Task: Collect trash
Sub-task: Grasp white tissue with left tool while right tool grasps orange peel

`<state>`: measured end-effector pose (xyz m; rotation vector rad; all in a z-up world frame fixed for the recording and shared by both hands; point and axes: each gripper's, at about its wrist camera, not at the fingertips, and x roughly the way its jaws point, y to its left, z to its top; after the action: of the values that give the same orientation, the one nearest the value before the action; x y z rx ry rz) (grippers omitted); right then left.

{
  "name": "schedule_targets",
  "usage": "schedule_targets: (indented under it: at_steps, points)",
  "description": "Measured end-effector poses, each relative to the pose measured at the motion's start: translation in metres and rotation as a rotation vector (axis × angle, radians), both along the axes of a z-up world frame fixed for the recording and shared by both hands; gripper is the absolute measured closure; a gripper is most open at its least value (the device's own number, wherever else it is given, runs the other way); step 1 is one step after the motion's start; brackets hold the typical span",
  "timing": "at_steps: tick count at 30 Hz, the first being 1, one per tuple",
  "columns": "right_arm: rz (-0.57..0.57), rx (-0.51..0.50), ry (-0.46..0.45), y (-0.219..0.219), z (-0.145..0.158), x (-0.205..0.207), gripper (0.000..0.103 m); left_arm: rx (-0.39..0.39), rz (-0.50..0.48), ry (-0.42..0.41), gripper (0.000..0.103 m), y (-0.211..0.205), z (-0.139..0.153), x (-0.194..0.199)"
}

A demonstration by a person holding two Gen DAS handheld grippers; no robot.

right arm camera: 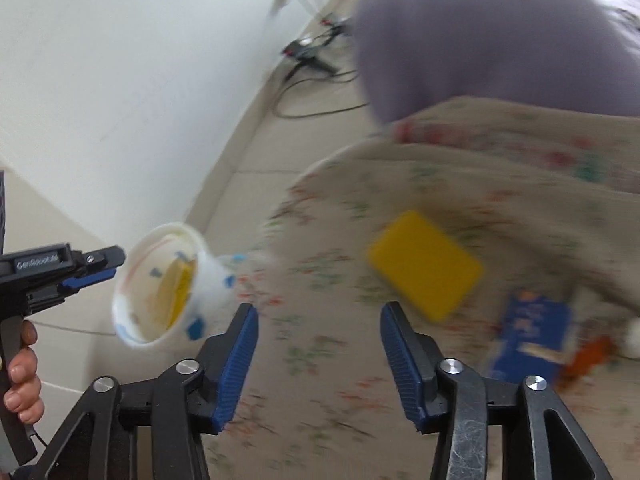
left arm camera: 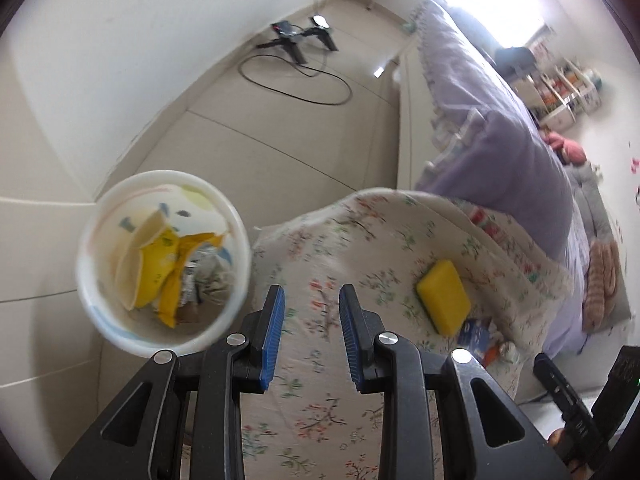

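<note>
A white paper tub holds yellow wrappers and crumpled scraps. It sits just left of my left gripper, outside the fingers. That gripper is open, with only the floral bedspread showing in the gap. In the right wrist view the tub looks tilted beside the bed edge, and the left gripper, held by a hand, points at its rim. My right gripper stands open above the spread with nothing in it. A yellow sponge and a blue packet lie ahead to its right. The picture is blurred.
A purple quilt is piled on the bed beyond the floral spread. A black tripod stand with a looped cable lies on the beige floor by the white wall. Something small and orange lies beside the blue packet.
</note>
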<state>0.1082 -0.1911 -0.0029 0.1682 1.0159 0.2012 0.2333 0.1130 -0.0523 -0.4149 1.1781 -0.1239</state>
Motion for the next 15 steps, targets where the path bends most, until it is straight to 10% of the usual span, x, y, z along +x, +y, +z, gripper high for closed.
schedule_targets:
  at_steps: [9,15]
  points:
    - [-0.268,-0.063,0.139,-0.115,-0.043,-0.019,0.036,-0.012,-0.171,0.021,0.065,-0.091,-0.007,-0.006]
    - [-0.423,0.079,0.250,-0.170,-0.070,-0.017,0.036,0.081,-0.416,0.026,0.061,-0.189,-0.025,-0.048]
